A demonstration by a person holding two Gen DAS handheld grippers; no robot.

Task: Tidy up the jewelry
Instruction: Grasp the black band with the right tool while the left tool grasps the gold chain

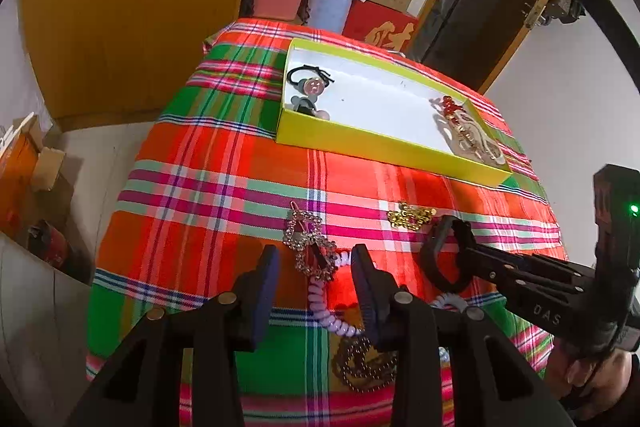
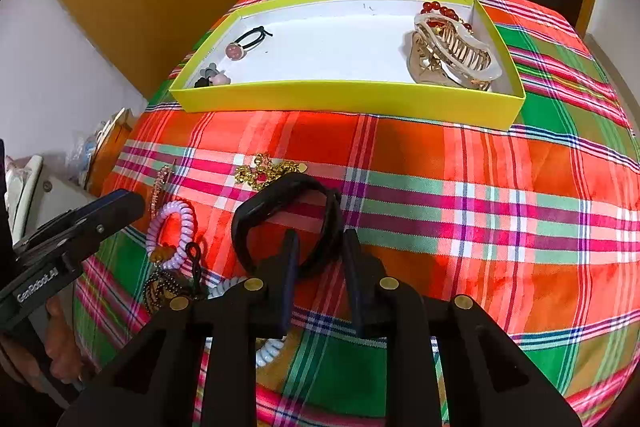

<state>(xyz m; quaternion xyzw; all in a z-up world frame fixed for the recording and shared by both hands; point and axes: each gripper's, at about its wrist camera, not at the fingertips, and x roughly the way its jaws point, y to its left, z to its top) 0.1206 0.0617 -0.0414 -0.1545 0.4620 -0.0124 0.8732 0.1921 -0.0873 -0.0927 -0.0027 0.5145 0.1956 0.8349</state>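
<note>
- Currently the right gripper [image 2: 320,247] is closed on a black bangle [image 2: 256,211]; the loop's near rim sits pinched between the pads, the remainder resting on the plaid tablecloth [image 2: 480,207].
- Left gripper [image 1: 316,275]: jaws apart, gripping nothing. A rhinestone hair clip [image 1: 308,247] and a lilac spiral hair tie [image 1: 324,303] lie on the cloth between the fingers; contact with the pads cannot be confirmed.
- Gold chain [image 2: 266,169]: bunched on the cloth just beyond the bangle, between it and the tray's near wall.
- Yellow tray [image 2: 348,99]: placed toward the far edge of the table.
  - Left end: black hair tie with a pink bead [image 2: 244,45]; small grey and pink pieces in the near-left corner, partly hidden by the wall.
  - Right end: large cream claw clip [image 2: 452,55] lying over a red bead bracelet [image 2: 440,9], which is mostly covered.
- Dark beaded strand [image 1: 364,363]: near edge of the table, largely concealed behind the left gripper's fingers.
- A second, pale spiral tie [image 2: 268,351] is cut off by the right gripper body.
- A hand [image 1: 592,379] holds the right gripper's handle, only partly in view.
</note>
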